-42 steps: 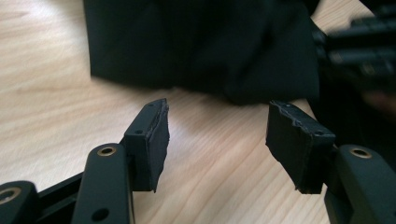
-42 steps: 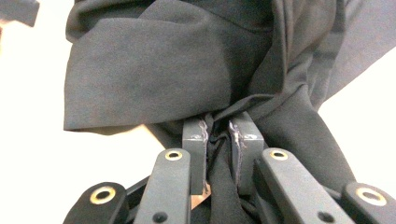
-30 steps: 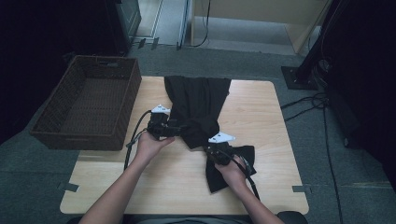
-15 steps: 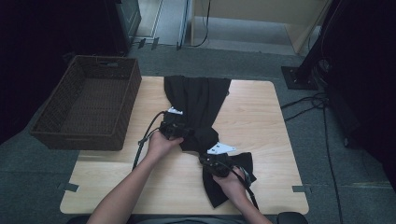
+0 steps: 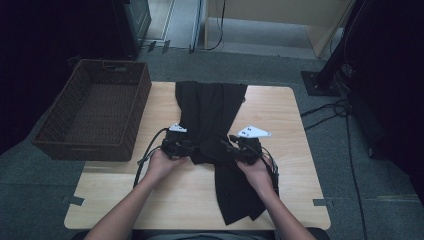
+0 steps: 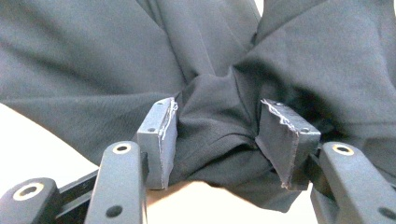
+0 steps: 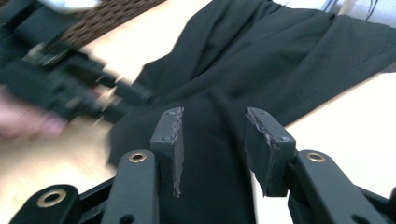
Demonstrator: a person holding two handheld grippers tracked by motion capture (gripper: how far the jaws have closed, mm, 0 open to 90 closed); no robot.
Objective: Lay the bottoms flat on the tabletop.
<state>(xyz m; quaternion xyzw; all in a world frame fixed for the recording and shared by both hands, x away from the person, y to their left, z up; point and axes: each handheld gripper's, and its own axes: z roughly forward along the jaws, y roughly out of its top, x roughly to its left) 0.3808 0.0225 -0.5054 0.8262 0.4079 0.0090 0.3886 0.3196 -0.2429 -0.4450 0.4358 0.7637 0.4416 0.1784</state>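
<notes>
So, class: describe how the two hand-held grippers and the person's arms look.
Both the left gripper and right gripper are black, each topped by a pale three-cornered plate, with grey frayed pads on black bolted jaws. Black cables trail back. The forearms are bare, no sleeves showing.

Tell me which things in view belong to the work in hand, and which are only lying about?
In the work:
- black cloth garment, spread along the table
- left gripper, cloth bunched between its fingers
- right gripper, its jaws open over the cloth

Lying about:
- brown woven wicker basket, at the table's left edge
- light wooden table
- black cables on the floor
</notes>
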